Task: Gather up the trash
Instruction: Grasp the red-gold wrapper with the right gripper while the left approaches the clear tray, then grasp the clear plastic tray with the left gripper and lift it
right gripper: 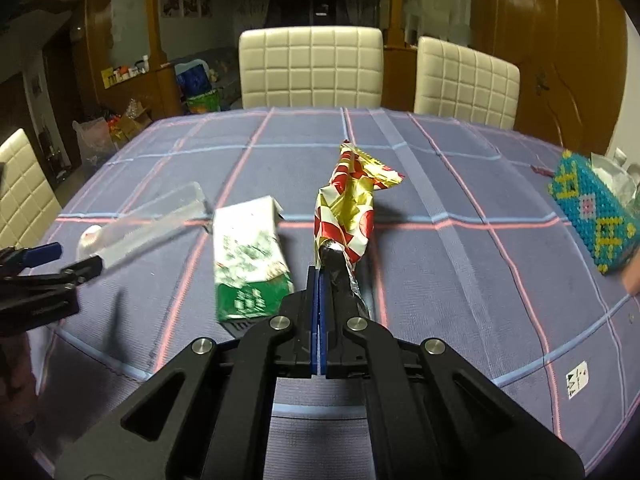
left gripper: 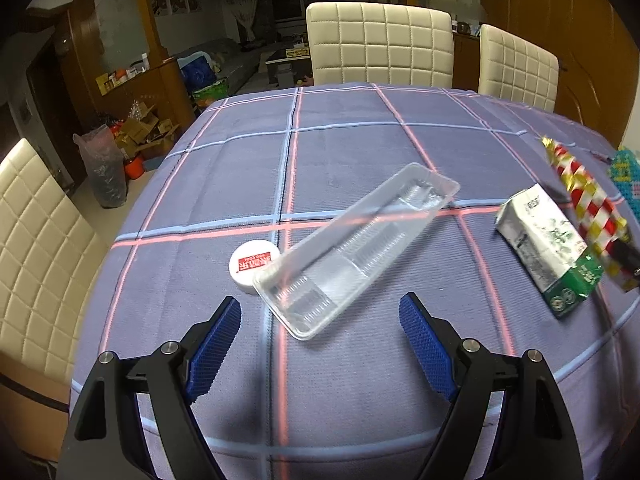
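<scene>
Near the table's middle, right claw (right gripper: 319, 280) pinching foil wrapper (right gripper: 347, 204); left claw (left gripper: 320, 314) spread before clear tray (left gripper: 352, 248).

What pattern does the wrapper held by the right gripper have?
The wrapper has red and white checks with shiny gold parts, seen best in the right wrist view, pinched in the right gripper.

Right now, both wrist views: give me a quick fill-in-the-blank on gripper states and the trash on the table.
1. The right gripper is shut on the red, white and gold ____.
2. The left gripper is ____, with the clear plastic tray lying just ahead of its fingertips.
3. The small round white lid lies right beside the ____ on the checked tablecloth.
4. The green and white carton lies ____ on the cloth, not upright.

Missing words: wrapper; open; tray; flat
</scene>
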